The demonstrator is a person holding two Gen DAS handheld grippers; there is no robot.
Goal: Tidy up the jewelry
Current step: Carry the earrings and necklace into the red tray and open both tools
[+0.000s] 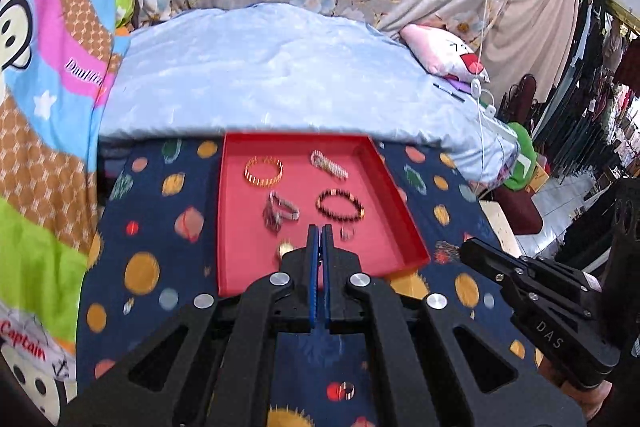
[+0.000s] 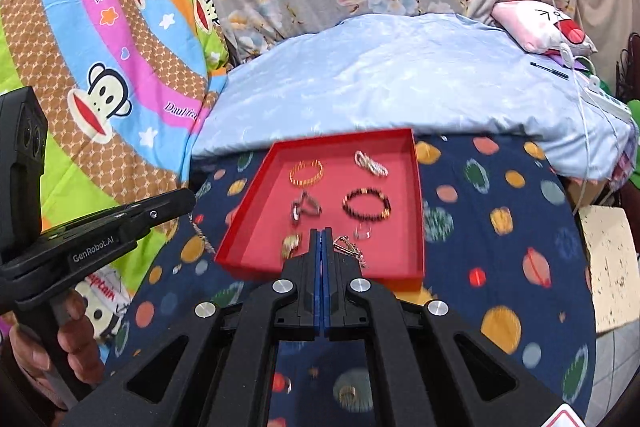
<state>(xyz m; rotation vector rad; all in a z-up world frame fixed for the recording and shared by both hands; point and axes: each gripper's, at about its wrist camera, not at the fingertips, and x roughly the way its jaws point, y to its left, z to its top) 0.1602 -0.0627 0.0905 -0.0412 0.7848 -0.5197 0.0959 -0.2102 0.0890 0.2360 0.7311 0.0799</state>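
Note:
A red tray [image 1: 400,227] [image 2: 248,227] sits on the planet-print cloth. In it lie a gold bangle [image 2: 306,171], a pale link bracelet [image 2: 370,163], a dark bead bracelet [image 2: 366,207], a folded silver bracelet [image 2: 305,210], a gold ring [image 2: 291,243] and a clear ring [image 2: 362,231]. My left gripper [image 1: 320,227] [image 2: 188,201] is shut, and a thin chain [image 2: 202,233] dangles from its tip left of the tray. My right gripper [image 2: 321,231] [image 1: 464,249] is shut with nothing seen between its pads. A small chain [image 2: 350,249] lies beside its tip in the tray.
The table with the navy cloth [image 2: 500,247] stands against a bed with a pale blue sheet [image 1: 260,79]. A pink pillow [image 2: 544,27] and white cables [image 2: 584,115] are at the far right. A small ring [image 2: 346,393] lies on the cloth below the right gripper. A hand [image 2: 72,339] holds the left gripper's handle.

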